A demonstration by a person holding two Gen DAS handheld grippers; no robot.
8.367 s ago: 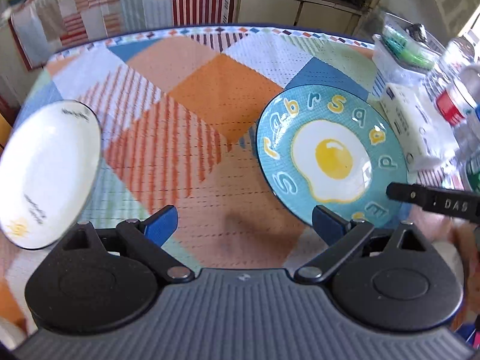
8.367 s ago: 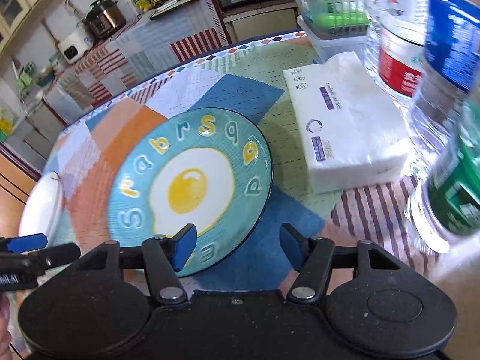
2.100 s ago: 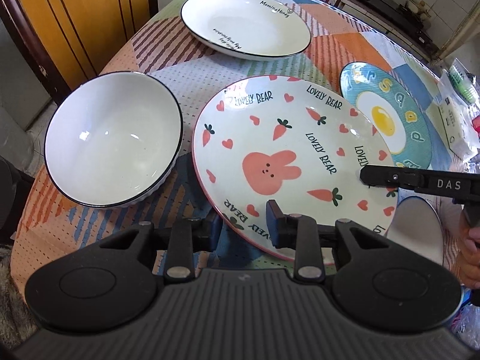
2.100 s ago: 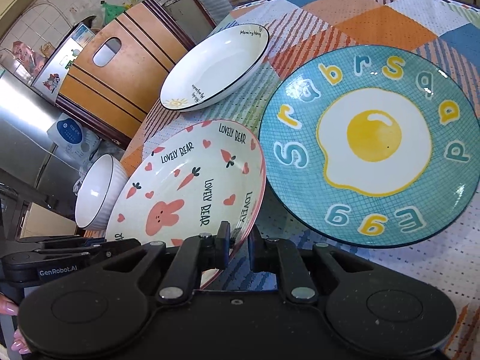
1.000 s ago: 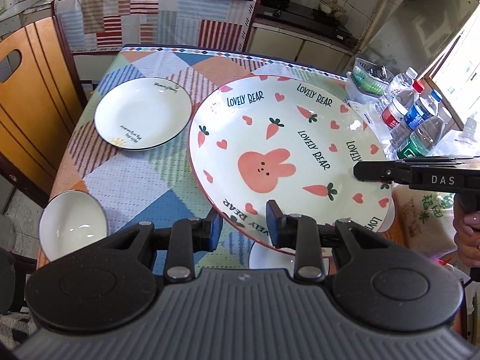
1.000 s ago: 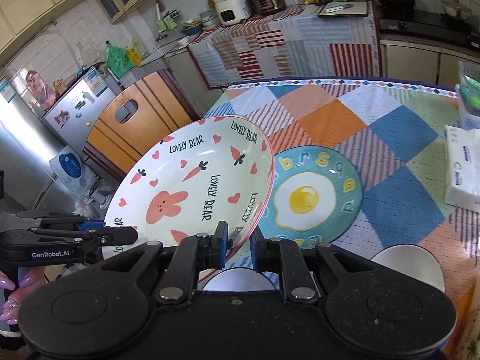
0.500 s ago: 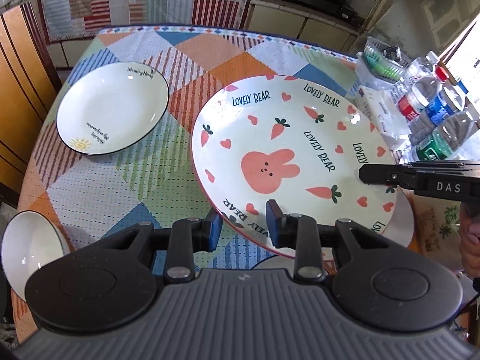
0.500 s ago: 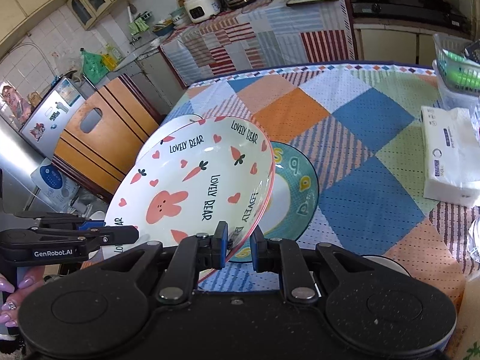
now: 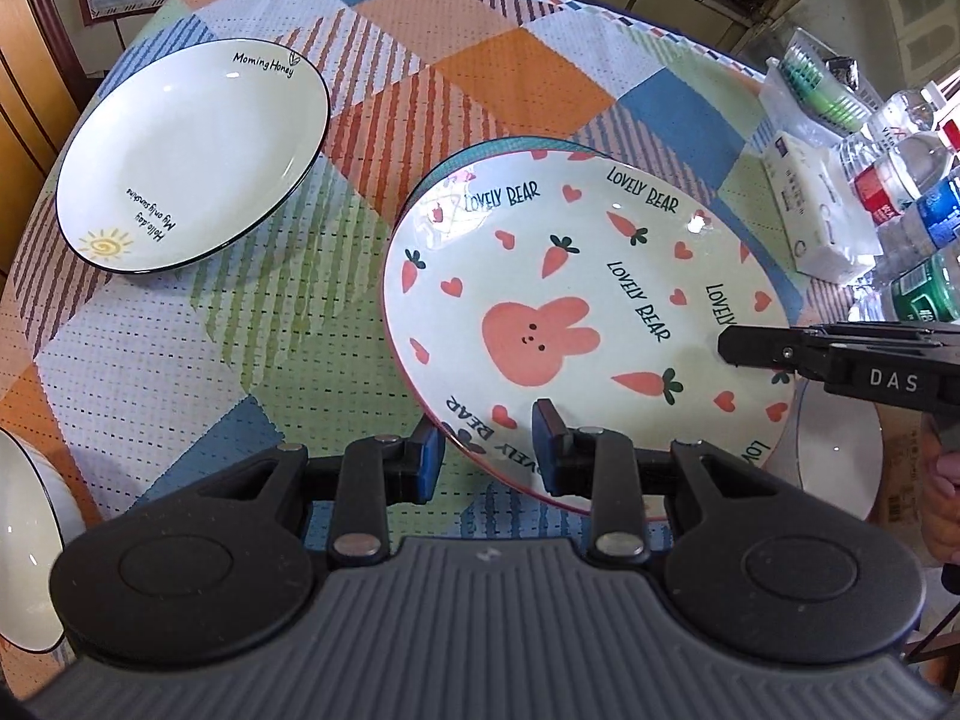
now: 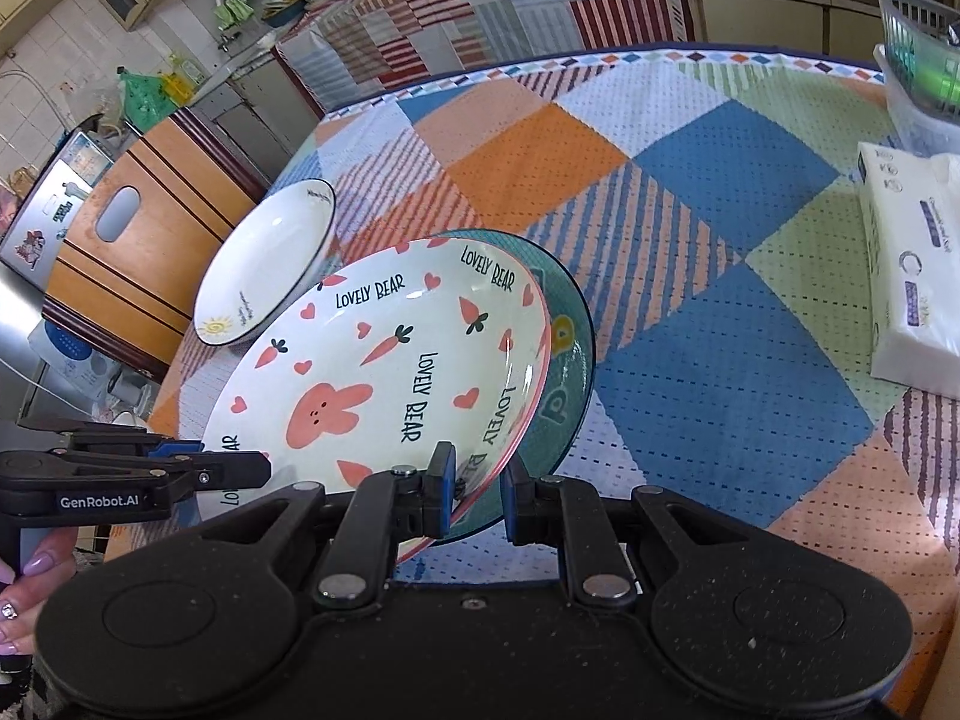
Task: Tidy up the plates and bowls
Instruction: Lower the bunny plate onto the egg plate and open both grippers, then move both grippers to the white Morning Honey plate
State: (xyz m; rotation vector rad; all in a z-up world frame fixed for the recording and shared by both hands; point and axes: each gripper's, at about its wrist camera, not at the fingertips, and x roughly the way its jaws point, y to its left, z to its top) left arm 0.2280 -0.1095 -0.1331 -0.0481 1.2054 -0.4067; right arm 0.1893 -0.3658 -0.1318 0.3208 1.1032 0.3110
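A cream bunny plate point(image 9: 576, 300) with carrots, hearts and "LOVELY BEAR" lettering is held by both grippers. My left gripper point(image 9: 489, 453) is shut on its near rim, and my right gripper point(image 10: 478, 495) is shut on the opposite rim. Each gripper shows in the other's view: the right gripper point(image 9: 756, 348) and the left gripper point(image 10: 240, 471). The plate hangs tilted over the teal egg plate point(image 10: 564, 360), hiding most of it. I cannot tell whether the two plates touch. A white "Morning Honey" plate point(image 9: 192, 156) lies on the cloth to the left.
A white ribbed bowl point(image 9: 24, 540) sits at the table's near left edge and a small white bowl point(image 9: 840, 456) under the right gripper. A tissue pack point(image 10: 912, 276), water bottles point(image 9: 912, 204) and a plastic basket point(image 10: 918, 60) line the right side. A wooden chair point(image 10: 138, 240) stands at left.
Both grippers have come down toward the table with the bunny plate. It now covers most of the egg plate, which lay in full view a second ago.
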